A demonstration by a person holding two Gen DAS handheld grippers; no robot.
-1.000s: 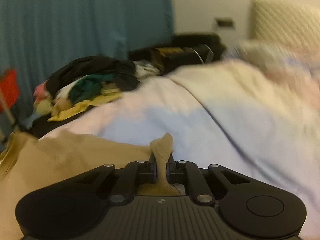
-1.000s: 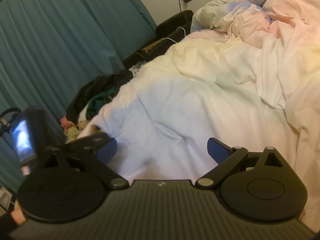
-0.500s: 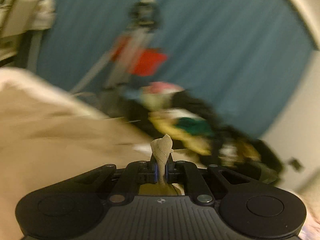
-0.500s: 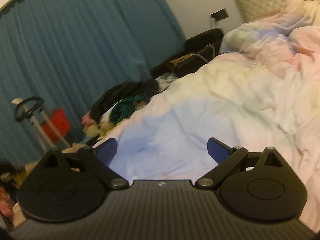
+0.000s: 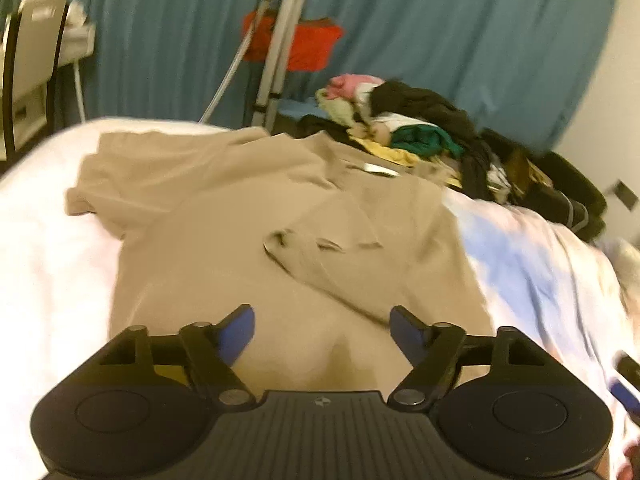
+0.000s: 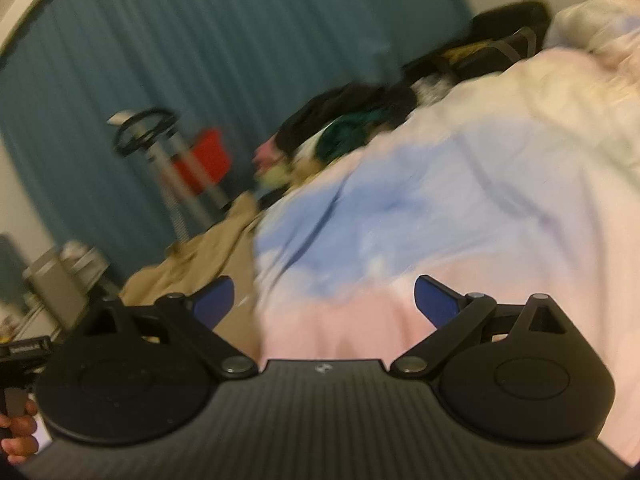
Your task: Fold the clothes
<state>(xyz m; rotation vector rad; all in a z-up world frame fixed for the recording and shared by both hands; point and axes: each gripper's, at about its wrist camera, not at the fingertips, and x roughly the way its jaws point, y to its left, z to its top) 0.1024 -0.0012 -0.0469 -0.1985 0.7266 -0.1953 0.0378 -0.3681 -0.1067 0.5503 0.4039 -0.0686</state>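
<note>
The tan shirt (image 5: 256, 216) lies spread and rumpled across the near corner of the bed (image 5: 552, 264), one sleeve folded onto its middle. The left gripper (image 5: 322, 328) hangs over it, fingers wide apart and holding nothing. The right gripper (image 6: 324, 300) (its view badly blurred) is likewise spread wide and empty above the pastel duvet (image 6: 440, 200), with a heap of clothes (image 5: 404, 128) at the bed's far edge.
</note>
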